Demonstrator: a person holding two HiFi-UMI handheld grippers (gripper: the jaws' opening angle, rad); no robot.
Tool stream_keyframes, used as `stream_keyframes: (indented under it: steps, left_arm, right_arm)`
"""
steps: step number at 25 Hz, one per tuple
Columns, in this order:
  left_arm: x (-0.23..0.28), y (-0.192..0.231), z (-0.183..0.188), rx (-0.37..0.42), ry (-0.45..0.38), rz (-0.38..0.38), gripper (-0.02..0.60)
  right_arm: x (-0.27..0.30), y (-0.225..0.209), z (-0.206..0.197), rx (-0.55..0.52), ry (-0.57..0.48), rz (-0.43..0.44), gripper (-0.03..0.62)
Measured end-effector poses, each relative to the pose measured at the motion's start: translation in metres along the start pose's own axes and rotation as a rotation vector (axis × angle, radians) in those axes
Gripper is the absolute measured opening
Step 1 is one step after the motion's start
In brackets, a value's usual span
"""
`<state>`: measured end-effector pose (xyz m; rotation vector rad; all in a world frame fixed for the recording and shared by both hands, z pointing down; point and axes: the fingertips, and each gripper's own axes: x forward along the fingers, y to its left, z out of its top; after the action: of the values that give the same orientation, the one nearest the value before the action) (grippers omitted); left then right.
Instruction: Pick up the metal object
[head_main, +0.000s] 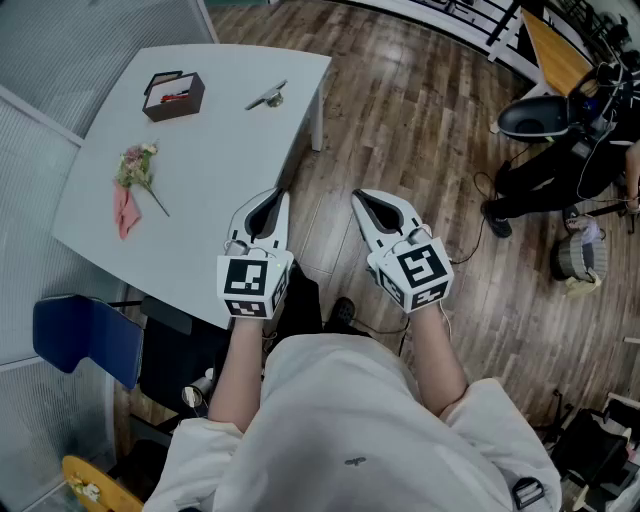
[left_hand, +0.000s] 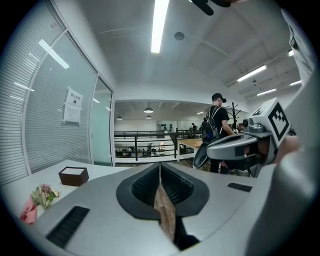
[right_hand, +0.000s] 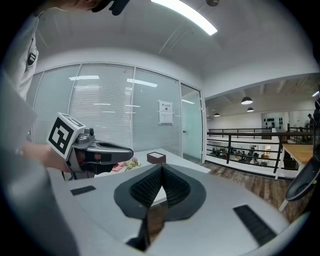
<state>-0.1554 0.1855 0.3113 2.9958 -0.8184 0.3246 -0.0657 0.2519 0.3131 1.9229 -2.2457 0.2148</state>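
Grippers are held side by side at the table's near right edge, both pointing toward its far end and tipped slightly down. The left gripper hangs over that edge with its jaws pressed together and nothing between them; its own view shows the ribbed pads meeting in one line. The right gripper is just off the table, above the wooden floor, its jaws likewise pressed together and empty.

The metal object lies flat on the table's far end, close to the far right corner, well apart from both grippers and untouched. A brown box with a white lining stands on the same far end, toward the table's left side. A small bunch of flowers lies on the table's left side about halfway along, with a pink cloth touching its stems on the nearer side. A blue chair stands off the table's near left corner. In the left gripper view, a person with a backpack stands well beyond the table.
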Motion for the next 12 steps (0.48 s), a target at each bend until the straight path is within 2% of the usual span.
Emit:
stream_keyframes:
  steps: [12]
  left_arm:
    - [-0.019,-0.003,0.008,0.013,-0.011,0.024,0.026]
  right_arm:
    - [-0.012,0.013,0.001,0.038,-0.015,0.042,0.005]
